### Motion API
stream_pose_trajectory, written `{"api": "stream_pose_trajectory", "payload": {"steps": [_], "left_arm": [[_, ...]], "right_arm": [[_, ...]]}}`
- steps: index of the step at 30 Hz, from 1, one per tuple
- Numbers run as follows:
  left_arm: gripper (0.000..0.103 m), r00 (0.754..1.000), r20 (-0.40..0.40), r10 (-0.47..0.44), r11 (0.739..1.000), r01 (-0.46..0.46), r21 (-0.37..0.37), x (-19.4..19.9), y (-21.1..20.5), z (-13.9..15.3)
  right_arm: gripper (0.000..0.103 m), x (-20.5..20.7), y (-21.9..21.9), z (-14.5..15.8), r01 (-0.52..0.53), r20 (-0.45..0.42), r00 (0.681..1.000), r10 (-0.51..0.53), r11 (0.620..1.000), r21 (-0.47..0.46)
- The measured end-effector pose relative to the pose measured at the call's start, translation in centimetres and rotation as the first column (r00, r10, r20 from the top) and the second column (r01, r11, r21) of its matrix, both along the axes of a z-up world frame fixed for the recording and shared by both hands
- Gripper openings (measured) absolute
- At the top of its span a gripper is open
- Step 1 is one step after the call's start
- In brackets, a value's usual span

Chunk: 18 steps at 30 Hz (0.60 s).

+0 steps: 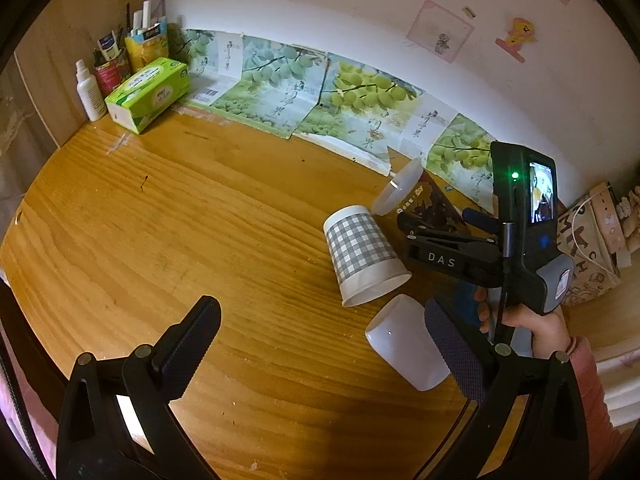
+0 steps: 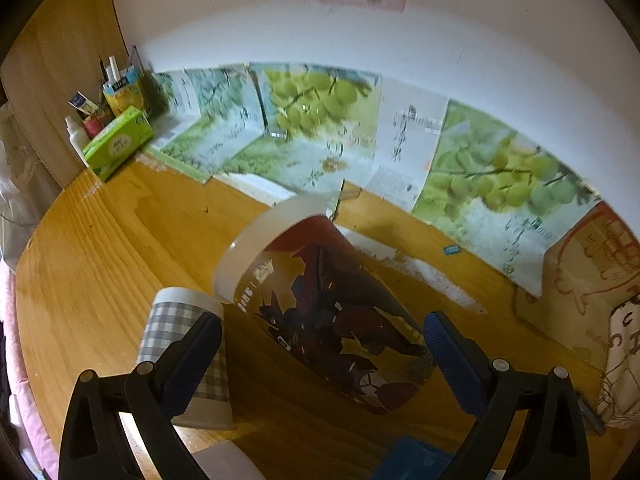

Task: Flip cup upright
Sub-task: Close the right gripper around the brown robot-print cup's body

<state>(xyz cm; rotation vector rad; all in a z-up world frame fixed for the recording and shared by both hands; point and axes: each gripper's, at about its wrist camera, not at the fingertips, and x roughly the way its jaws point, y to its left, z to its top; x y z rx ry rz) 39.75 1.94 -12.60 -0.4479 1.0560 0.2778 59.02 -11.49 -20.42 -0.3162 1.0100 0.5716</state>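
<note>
A worn wooden desk [image 1: 168, 200] runs under me, its grain streaked and scuffed, set against a white wall [image 1: 320, 4] lined along its foot with grape-print cartons [image 1: 352, 96]. In the far left corner sit a green tissue box [image 1: 146, 94], a white spray bottle [image 1: 89, 92] and a cluster of tubes and pens [image 1: 120, 52].

My left gripper [image 1: 320, 356] hangs low over the desk, fingers spread wide with nothing between them. Just beside its right finger [image 1: 454, 354] lies a plain white cup [image 1: 404, 344] on its side. Beyond it a grey checked paper cup [image 1: 360, 256] stands mouth-down.

My right gripper [image 2: 324, 344] reaches in from the right, my hand [image 1: 536, 328] wrapped around its handle. Between its fingers is the printed cup [image 2: 320, 308], dark red with a figure on it, tilted, white rim toward the upper left, apparently lifted off the desk. The right pad touches its wall; the left pad's contact is hidden, so I cannot tell whether I am truly clamped on it
</note>
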Motion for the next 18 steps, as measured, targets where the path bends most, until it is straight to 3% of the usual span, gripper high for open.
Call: {"api": "stream_pose_trajectory", "payload": {"steps": [11,18], "left_arm": [[0.102,0.998,-0.001,0.056,0.998,-0.056,-0.004,-0.6,1.1,0.0],[0.102,0.997,-0.004,0.077,0.997,-0.077,-0.012,-1.0,1.2,-0.2]], "right_arm": [[0.101,1.0,0.7,-2.6,-0.014,-0.040,0.999,0.012,0.999,-0.042],[0.077,1.6,0.7,-3.4,-0.013,-0.079,0.997,0.012,1.000,-0.016]]}}
